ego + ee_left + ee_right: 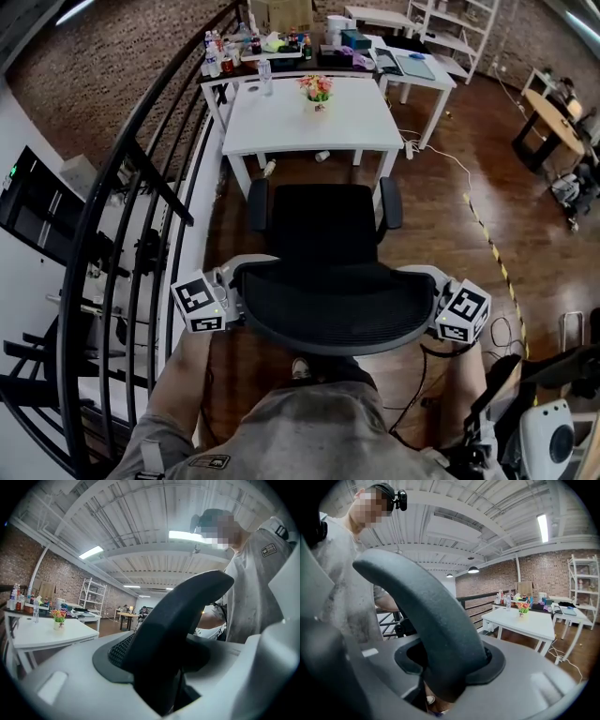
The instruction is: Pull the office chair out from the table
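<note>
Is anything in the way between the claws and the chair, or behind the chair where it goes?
Nothing visible. The left claw and right claw grip the two sides of the backrest of the office chair. Behind it stands only the person pulling it.

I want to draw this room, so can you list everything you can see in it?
office chair: one, black, standing clear of the table
white table: one, white, beyond the chair
flower pot: one, pink and yellow flowers, on the white table
cluttered tables: at least two, white, at the back
railing: one, black, left
striped tape: one strip, yellow-black, floor at right
round table: one, wooden, far right
left gripper: one, white, clamped on the chair's left edge
right gripper: one, white, clamped on its right edge
</note>
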Demonstrator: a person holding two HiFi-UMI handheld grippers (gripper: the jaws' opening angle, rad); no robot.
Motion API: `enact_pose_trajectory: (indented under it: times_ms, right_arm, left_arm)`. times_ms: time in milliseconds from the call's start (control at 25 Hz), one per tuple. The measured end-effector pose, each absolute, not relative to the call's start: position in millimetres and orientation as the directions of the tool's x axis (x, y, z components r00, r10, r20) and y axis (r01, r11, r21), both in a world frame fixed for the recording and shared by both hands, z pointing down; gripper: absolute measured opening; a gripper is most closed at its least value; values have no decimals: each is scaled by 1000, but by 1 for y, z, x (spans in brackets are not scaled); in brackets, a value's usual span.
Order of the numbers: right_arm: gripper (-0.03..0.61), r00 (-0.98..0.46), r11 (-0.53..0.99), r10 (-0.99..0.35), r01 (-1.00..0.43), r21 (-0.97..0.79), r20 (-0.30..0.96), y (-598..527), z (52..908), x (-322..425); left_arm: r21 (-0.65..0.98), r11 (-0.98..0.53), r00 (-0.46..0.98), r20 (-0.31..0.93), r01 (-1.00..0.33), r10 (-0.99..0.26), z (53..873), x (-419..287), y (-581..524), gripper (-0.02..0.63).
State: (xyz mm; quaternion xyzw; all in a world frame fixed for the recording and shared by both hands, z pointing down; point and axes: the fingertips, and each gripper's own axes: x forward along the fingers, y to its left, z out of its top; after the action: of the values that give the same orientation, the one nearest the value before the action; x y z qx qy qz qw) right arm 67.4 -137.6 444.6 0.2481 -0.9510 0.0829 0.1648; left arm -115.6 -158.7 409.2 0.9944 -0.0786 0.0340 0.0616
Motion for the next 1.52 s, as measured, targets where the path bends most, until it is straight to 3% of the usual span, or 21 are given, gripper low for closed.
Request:
enact_pose_trajectory:
  times_ms: [960,1520]
  right_arm:
    - [184,-871,912,-358,-404,-77,336,-20,450,125]
    - [184,-857,896,-382,-435,-88,345,30,453,120]
  left_arm:
    - [128,-950,958,76,-285,-277,415,-57,-37,252]
    - [129,-967,975,62,-218,-211,416,-63,14,235]
